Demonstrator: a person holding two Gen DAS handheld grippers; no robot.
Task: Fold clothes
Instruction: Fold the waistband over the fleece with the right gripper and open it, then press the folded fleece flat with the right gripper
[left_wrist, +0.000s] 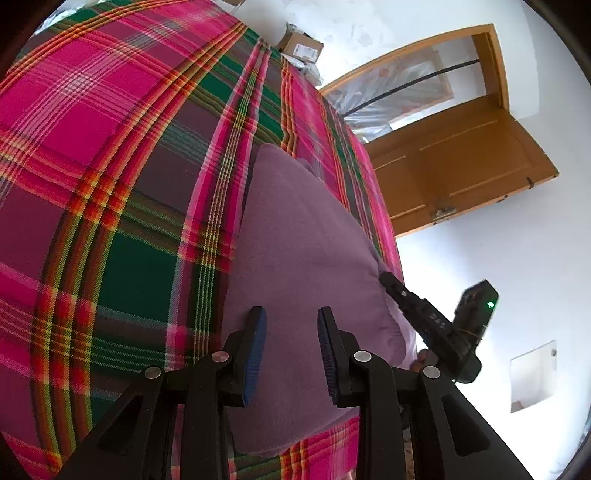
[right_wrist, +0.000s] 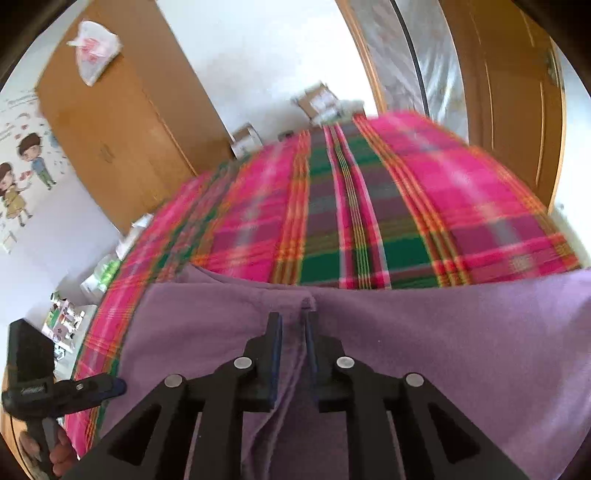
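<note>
One purple garment (left_wrist: 303, 258) flat on plaid bed (left_wrist: 110, 147). Left claw (left_wrist: 291, 332) spread above cloth, gripping nothing. Right claw (right_wrist: 293, 332) narrowed around raised fold, pads apparently not pressing. Risk: shallow bite, fold slips, layers bunch.

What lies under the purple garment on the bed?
The purple garment rests on a pink and green plaid bedspread, which shows all around it. The stretch directly beneath the garment is covered and cannot be seen.
</note>
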